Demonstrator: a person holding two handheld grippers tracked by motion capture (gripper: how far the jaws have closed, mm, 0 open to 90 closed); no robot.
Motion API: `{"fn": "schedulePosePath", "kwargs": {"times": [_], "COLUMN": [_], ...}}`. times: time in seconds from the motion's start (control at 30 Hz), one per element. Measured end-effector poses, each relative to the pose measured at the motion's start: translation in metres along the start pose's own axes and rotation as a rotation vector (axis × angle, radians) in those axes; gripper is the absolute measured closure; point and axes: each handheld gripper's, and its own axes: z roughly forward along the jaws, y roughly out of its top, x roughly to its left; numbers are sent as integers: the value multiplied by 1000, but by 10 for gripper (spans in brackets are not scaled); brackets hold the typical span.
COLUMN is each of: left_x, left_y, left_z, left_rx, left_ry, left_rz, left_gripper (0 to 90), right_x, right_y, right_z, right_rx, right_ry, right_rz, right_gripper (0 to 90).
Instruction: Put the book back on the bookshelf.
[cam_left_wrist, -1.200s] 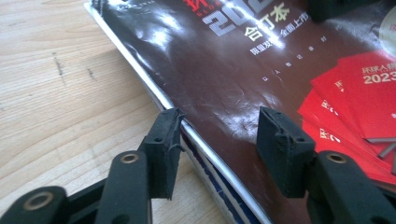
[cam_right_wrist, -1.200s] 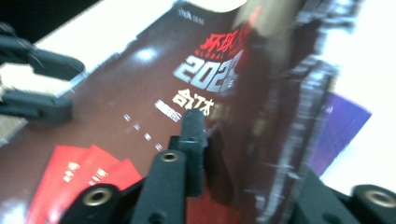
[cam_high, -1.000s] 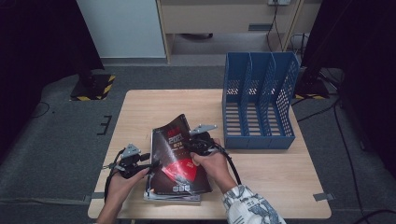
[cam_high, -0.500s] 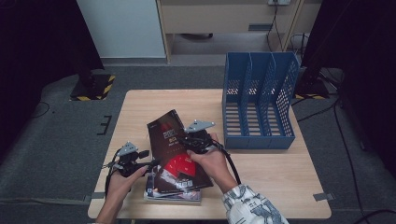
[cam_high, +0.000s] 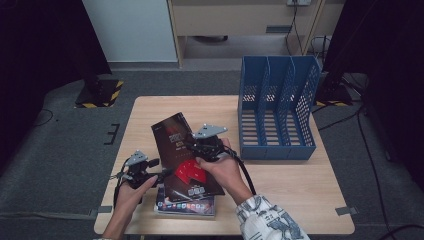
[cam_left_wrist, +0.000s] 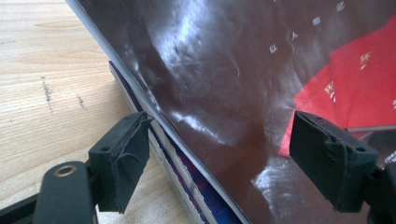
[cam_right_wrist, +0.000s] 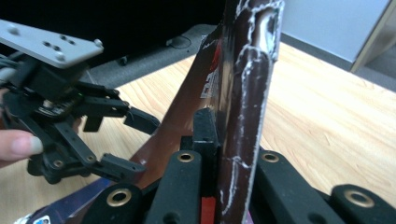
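Two tools are counted, the left tool (cam_high: 165, 173) and the right tool (cam_high: 191, 146). One dark magazine (cam_high: 182, 155) is lifted, one stack of magazines (cam_high: 185, 206) is seen, and one blue file rack (cam_high: 276, 107) with three compartments.

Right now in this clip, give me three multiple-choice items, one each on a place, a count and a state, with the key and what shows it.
1. Where does the blue file rack stand?
A. on the table's right part
B. on the floor
C. on the magazine stack

2. How many slots does the rack have?
A. one
B. three
C. six

3. How does the right claw stand?
A. wide open over bare table
B. shut on the dark magazine with the red umbrella
C. shut on the rack

Key: 1 A, the rack sits on the wooden table right of the hands. 2 B, two dividers make three slots. 3 B, the right gripper view shows the cover pinched between the pads.
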Motion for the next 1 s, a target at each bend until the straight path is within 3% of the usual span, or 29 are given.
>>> {"fn": "schedulePosePath", "kwargs": {"times": [0.47,0.67,0.77,0.87,1.0], "left_x": [2,3,8,11,9], "left_y": [1,3,4,4,6], "left_z": [7,4,-3,-8,-12], "left_rx": [-31,-63,-105,-125,-137], "left_ry": [-47,-73,-69,-80,-95], "left_rz": [3,-20,-69,-80,-92], "left_gripper": [189,210,391,559,677], "right_x": [7,11,10,8,7], "right_y": [15,21,21,20,18], "right_z": [-5,-7,-8,-9,-9], "right_rx": [-77,-112,-120,-127,-128], "right_ry": [42,53,50,55,51], "right_rz": [-20,-32,-33,-26,-31], "right_gripper": [859,862,863,864,865]}}
